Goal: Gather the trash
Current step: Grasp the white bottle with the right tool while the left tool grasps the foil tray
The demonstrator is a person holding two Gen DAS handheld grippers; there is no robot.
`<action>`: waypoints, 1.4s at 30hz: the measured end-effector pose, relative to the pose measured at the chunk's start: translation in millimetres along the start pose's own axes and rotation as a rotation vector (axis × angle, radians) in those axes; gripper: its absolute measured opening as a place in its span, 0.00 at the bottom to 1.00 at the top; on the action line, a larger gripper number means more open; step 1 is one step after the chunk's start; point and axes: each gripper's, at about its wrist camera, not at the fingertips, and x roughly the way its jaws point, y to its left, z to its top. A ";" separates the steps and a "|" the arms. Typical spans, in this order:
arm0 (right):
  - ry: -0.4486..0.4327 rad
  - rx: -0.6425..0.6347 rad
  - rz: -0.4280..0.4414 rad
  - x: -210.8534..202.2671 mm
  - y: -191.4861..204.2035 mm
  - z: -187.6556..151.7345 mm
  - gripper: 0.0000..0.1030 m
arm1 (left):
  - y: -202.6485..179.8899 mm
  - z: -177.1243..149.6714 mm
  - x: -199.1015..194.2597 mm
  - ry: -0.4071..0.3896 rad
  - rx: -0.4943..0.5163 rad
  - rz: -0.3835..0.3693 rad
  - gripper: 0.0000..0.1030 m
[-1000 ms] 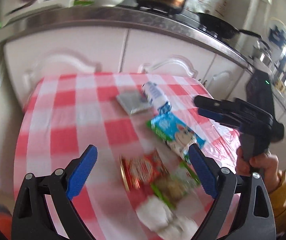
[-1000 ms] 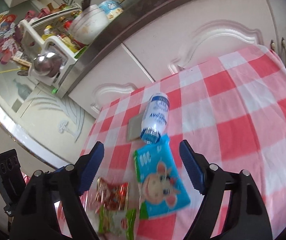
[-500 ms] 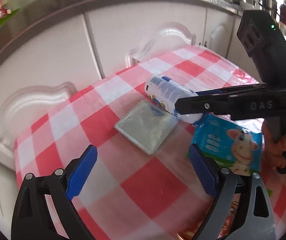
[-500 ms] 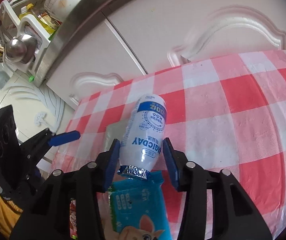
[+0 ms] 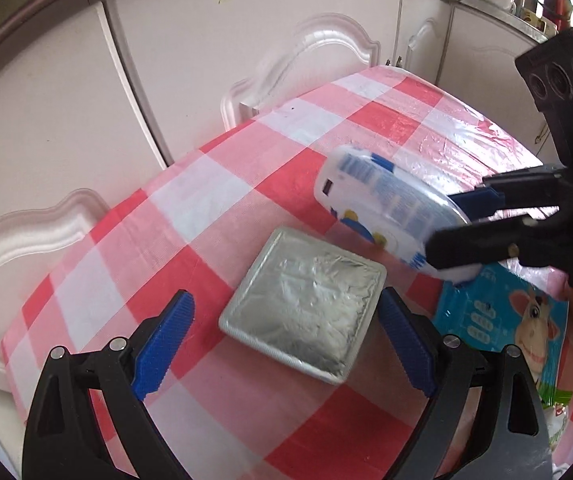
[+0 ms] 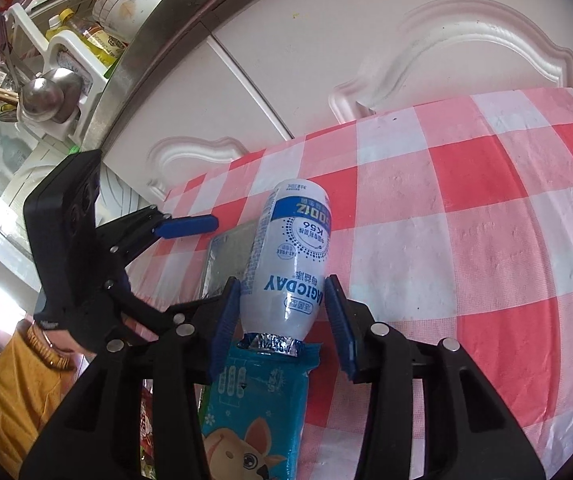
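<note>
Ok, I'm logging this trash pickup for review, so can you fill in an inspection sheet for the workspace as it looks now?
Surface: table under a red and white checked cloth, with clear plastic over it.
Job's things: white bottle lying on its side; foil pack flat beside it; blue pouch at the bottle's foil end.
Clutter: more wrappers at the frame edge, too cut off to name.
Grippers: right tool shut on the bottle near its foil end; left tool open, its pads astride the foil pack, not pressing it.
Cables: nothing seen.
Surroundings: white cabinet doors behind the table; counter rack with bottles and a ladle.
</note>
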 end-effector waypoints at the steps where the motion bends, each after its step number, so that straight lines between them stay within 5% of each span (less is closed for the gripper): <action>1: 0.002 -0.006 0.002 -0.5 0.7 -1.0 0.43 | 0.1 0.7 1.1 -0.003 -0.001 -0.010 0.89; 7: 0.004 -0.007 0.013 -4.5 0.8 -5.4 0.43 | -4.9 -1.8 2.3 -0.034 -0.025 -0.030 0.89; 11: -0.002 -0.006 0.012 -9.2 0.2 -8.1 0.43 | -12.2 -5.2 -3.0 -0.071 -0.026 -0.028 0.74; 18: -0.013 0.011 0.013 -17.3 -1.8 -14.7 0.43 | -26.1 -13.8 -10.8 -0.083 -0.065 0.004 0.65; 42: -0.022 -0.031 0.077 -74.7 33.1 -108.4 0.43 | -108.4 -100.7 -73.1 -0.109 -0.199 -0.034 0.63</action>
